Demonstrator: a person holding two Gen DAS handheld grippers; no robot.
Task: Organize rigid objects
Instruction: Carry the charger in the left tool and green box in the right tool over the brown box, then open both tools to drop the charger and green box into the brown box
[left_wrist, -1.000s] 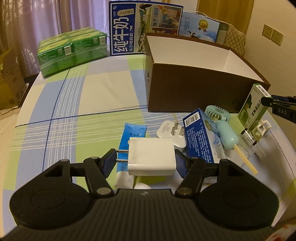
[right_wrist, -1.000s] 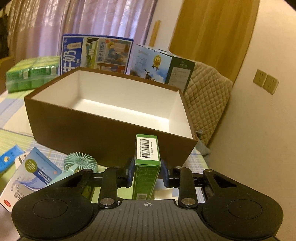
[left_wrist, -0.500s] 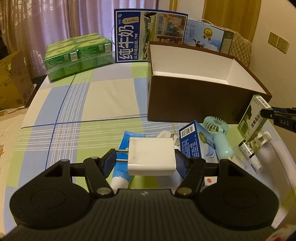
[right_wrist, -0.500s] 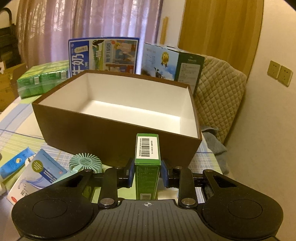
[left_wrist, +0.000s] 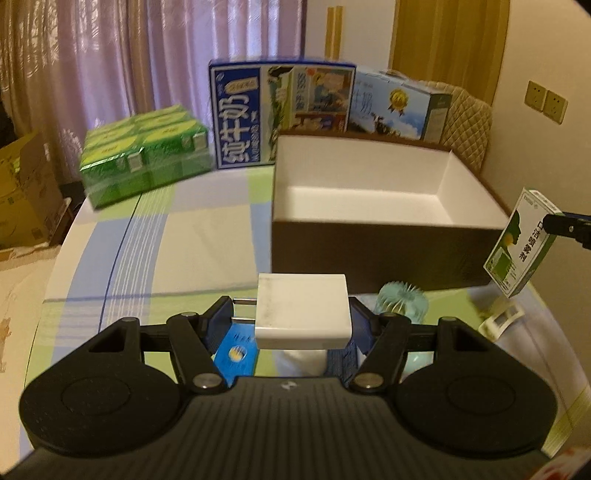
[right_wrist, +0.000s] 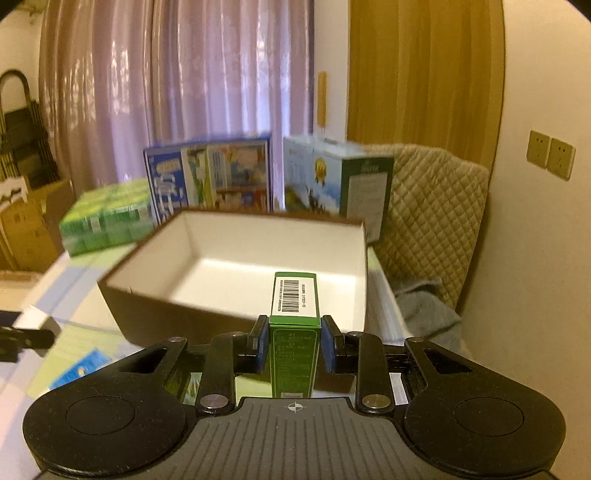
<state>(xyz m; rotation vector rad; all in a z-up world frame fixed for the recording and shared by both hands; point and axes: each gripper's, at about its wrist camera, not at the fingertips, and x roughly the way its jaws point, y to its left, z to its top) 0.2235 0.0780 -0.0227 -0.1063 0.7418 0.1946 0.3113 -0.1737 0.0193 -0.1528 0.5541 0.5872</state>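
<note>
White charger (left_wrist: 303, 311) clamped in left tool (left_wrist: 291, 320), raised | green carton (right_wrist: 294, 325) gripped by right tool (right_wrist: 294, 345), now higher, nearer brown box (right_wrist: 177, 314)

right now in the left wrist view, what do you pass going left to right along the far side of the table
green drink packs → blue milk carton box → light blue milk box → quilted chair back

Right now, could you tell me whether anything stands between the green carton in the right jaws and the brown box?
Nothing visible does: the green carton is held above the brown box's near rim, and the visible interior is bare.
</note>
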